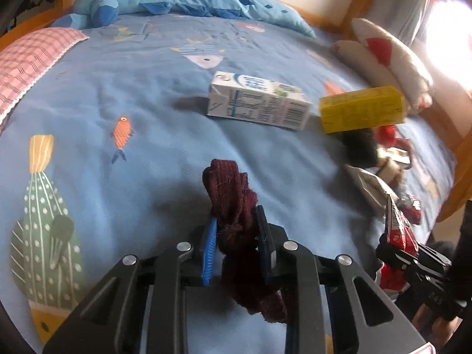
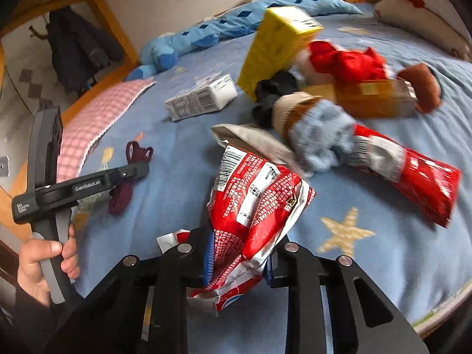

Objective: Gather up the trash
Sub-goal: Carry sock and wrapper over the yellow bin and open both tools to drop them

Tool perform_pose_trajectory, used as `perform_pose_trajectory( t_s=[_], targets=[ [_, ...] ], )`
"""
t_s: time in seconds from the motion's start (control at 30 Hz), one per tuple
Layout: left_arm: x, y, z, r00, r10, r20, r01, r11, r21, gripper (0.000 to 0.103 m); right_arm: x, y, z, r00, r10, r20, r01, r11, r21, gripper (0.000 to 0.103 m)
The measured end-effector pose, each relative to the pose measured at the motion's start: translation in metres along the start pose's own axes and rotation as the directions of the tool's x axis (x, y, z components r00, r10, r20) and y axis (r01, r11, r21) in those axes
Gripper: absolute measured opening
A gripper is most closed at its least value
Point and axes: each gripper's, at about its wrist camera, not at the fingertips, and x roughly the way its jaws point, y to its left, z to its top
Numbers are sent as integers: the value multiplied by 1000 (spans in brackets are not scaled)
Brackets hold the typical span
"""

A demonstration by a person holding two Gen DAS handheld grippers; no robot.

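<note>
While both tools are clamped tight, the nearest entries are what they carry. Left gripper (image 1: 237, 233): closed on a maroon sock (image 1: 236, 200), soft, limp, light; it droops either side of the blue pads (image 1: 209, 253), so a pinch at mid-bunch looks adequate. Right gripper (image 2: 239, 253): closed on a red-and-white snack bag (image 2: 256, 194), thin crinkled foil, probably near weightless and slippery; a grip on a gathered fold, as here, is judged safer than on a flat face.

Further out on the blue fish-print blanket (image 1: 118, 88):
- White drink carton (image 1: 259, 101), 12 o'clock from the left gripper, lying on its side; stiff card, likely light, best taken across its narrow faces.
- Yellow carton (image 1: 361, 107), 1 o'clock, propped on dark fabric; rigid, same hold.
- Long red packet (image 2: 413, 183), 2 o'clock from the right gripper, partly under a pale blue sock (image 2: 321, 135).
- Brown box (image 2: 374, 100) and red plush toy (image 2: 345, 59), 1 o'clock, beyond.
- Blue plush crocodile (image 1: 177, 0), farthest, along the headboard side.

View differences: the right wrist view alone shows the person's hand (image 2: 44, 262) on the left tool's handle, the red packet, the brown box and the coats by the wall. The left wrist view alone shows the sock held between the pads and the cactus motif (image 1: 44, 236); it catches the right gripper at 3 o'clock with the bag.
</note>
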Motion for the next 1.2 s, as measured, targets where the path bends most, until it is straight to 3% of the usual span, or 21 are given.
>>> perform_pose_trajectory(
  t_s=[0.2, 0.4, 0.5, 0.63, 0.87, 1.07, 1.2],
  targets=[
    [-25, -24, -19, 991, -130, 33, 131, 991, -4, 25, -45, -4, -4, 999, 27, 45, -25, 999, -38, 25],
    [-50, -81, -37, 962, -270, 41, 268, 962, 56, 25, -97, -21, -9, 996, 7, 86, -3, 998, -55, 25],
    [-61, -123, -43, 940, -341, 20, 337, 934, 118, 25, -129, -36, -15, 993, -23, 118, 29, 999, -45, 25],
    [-67, -191, -54, 903, -430, -25, 424, 878, 220, 25, -183, -71, -30, 981, -100, 164, 100, 995, 8, 25],
    [-61, -317, -83, 817, -549, -174, 572, 736, 363, 25, -279, -139, -75, 933, -280, 225, 246, 955, 167, 26],
    [-43, -415, -120, 751, -571, -331, 658, 610, 441, 25, -338, -182, -123, 891, -406, 202, 349, 899, 264, 26],
    [-25, -462, -146, 727, -541, -422, 686, 563, 461, 25, -363, -209, -157, 876, -455, 157, 390, 862, 323, 26]
  ],
)
